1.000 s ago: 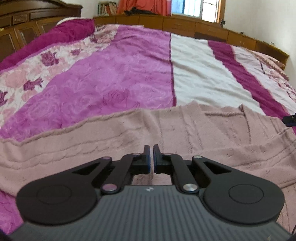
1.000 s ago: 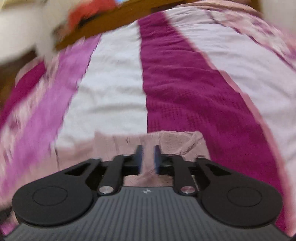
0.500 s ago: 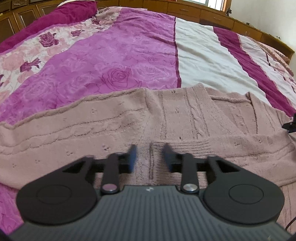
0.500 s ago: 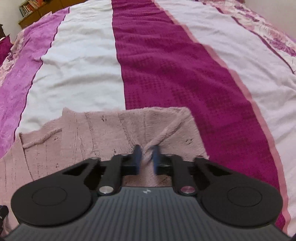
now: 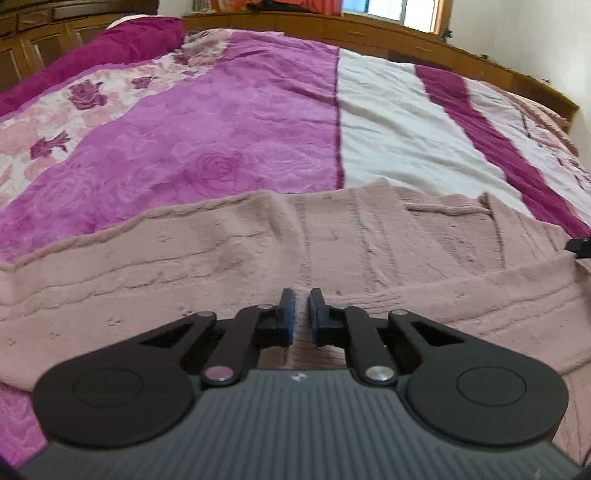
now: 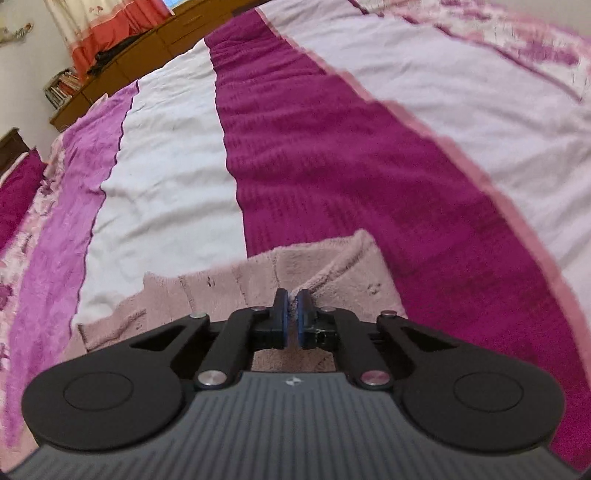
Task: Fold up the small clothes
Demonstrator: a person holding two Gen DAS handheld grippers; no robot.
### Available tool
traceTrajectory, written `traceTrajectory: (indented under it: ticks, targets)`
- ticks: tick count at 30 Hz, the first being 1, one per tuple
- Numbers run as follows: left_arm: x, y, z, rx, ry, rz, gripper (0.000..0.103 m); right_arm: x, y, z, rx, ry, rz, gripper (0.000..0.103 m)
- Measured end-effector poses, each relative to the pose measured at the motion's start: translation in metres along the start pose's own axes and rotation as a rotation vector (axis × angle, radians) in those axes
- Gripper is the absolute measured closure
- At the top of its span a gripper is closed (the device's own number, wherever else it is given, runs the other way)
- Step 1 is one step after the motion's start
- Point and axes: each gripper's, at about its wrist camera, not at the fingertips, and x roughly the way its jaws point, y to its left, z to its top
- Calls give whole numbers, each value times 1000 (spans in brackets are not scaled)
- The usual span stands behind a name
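Where it lies on the bedspread [image 5: 236,122], the sweater [image 5: 221,266] — dusty pink, cable-knit.

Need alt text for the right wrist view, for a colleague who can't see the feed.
The right gripper has its jaws shut on a raised fold of a pale pink knitted sweater lying on a bed. Beyond it the bedspread runs away in white, dark magenta and lighter purple stripes towards a wooden cabinet and an orange curtain.

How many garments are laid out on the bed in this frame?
1: a pink knitted cardigan spread across the near edge of the bed; the right wrist view shows its right end. Anything below the cameras' view is hidden.
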Motion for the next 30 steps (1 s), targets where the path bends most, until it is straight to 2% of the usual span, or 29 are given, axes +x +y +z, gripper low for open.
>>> traceTrajectory:
  ticks: [5, 7, 9, 12, 15, 20, 22, 24, 27, 29, 30]
  targets:
    - [-6, 9, 2, -22, 8, -13, 92, -32, -23, 9, 55, -121, 114, 94]
    - [-13, 8, 3, -27, -7, -16, 92, -40, -27, 10, 23, -124, 131, 94]
    - [-21, 5, 5, -23, -28, -37, 92, -40, -26, 6, -29, -89, 157, 94]
    - [-30, -6, 6, 17, -44, -59, 92, -34, -20, -9, -133, -74, 105, 94]
    - [-27, -18, 4, 62, -21, -74, 91, -16, -22, -23, -156, -53, 15, 94]
    - [-4, -19, -6, 84, 60, -35, 91, -7, -36, -30, -120, -91, 40, 94]
    - [-6, -15, -6, 63, 57, -42, 90, -13, -38, -29, -106, -88, 56, 82]
    - [-11, -12, -4, 46, 57, -38, 90, -24, -36, -29, -121, -99, 60, 57]
    - [-19, -9, -2, 26, 58, -36, 90, -48, -33, -36, -168, -143, 76, 50]
    - [-26, -8, -1, 20, 51, -30, 80, -65, -33, -44, -187, -149, 93, 50]
    - [-30, -8, -1, 18, 46, -23, 78, -73, -34, -48, -193, -150, 102, 50]
